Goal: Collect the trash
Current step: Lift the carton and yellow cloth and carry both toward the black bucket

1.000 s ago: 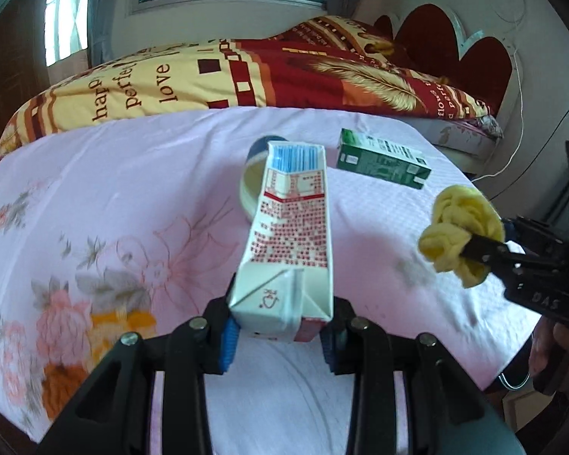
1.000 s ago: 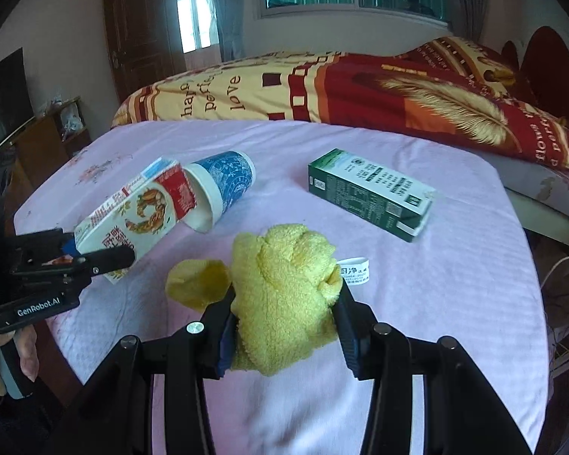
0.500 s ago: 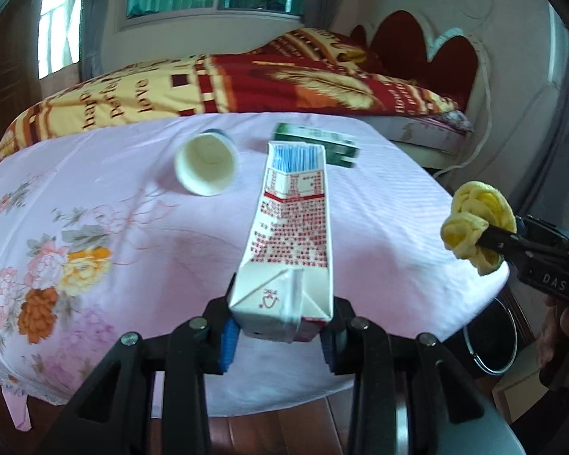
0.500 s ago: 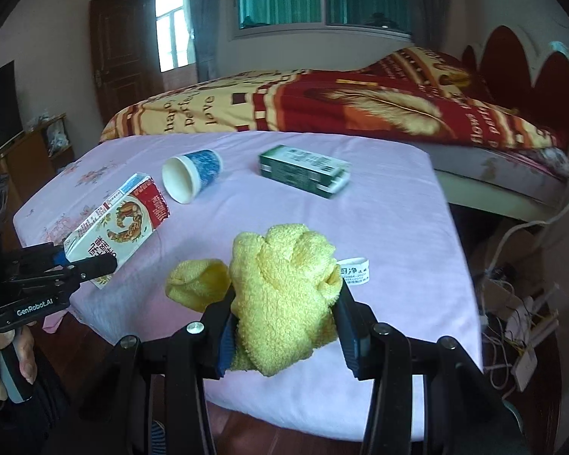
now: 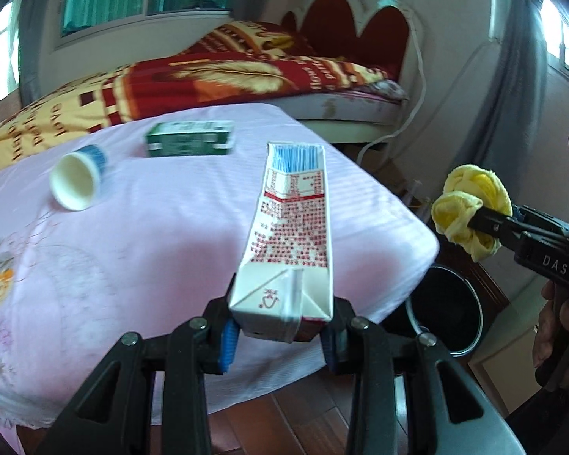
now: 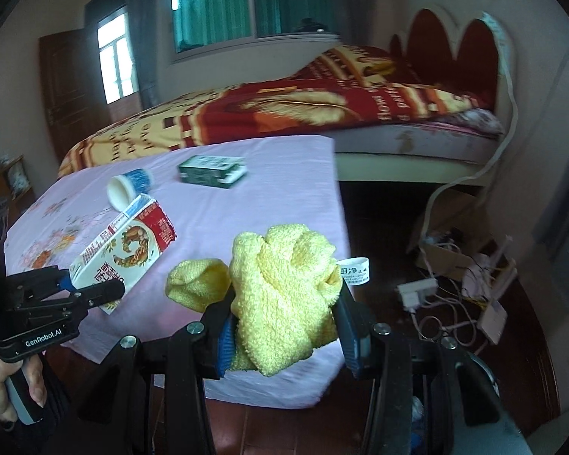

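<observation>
Grippers hold trash beside pink-clothed table, near bed.

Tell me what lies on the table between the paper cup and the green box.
Nothing: only bare pink tablecloth separates the cup from the green box. Both wrist views show that gap.

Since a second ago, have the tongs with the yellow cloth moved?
Yes. The right tongs holding the yellow cloth have swung rightward off the pink table, toward its corner, over the floor.
</observation>
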The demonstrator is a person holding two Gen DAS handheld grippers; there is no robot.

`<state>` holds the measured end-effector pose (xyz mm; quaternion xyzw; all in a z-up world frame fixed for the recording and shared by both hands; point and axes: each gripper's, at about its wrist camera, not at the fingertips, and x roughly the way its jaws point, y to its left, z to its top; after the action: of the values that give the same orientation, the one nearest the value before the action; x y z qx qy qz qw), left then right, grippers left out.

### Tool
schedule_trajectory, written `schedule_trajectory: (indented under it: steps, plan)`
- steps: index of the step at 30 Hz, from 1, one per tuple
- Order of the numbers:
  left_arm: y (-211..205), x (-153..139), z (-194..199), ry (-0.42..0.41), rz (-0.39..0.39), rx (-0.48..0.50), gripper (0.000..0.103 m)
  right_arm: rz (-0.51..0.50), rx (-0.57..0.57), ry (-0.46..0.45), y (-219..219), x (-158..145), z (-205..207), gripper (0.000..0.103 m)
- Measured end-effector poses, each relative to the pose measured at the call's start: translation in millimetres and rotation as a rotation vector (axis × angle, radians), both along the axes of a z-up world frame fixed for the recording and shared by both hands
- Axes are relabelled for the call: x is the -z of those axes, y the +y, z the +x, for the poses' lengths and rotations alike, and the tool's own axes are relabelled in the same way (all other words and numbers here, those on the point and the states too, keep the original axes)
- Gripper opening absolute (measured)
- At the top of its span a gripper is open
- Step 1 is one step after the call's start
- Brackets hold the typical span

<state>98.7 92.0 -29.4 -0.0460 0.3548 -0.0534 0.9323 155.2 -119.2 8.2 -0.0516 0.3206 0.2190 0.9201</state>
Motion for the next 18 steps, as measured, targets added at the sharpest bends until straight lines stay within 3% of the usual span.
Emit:
schedule_trajectory:
  steps: [18]
  plan:
    - [-100,1,10,-0.004,-0.002,0.188,0.037,-0.017,0.201,0.013,-101,10,-25,0.048]
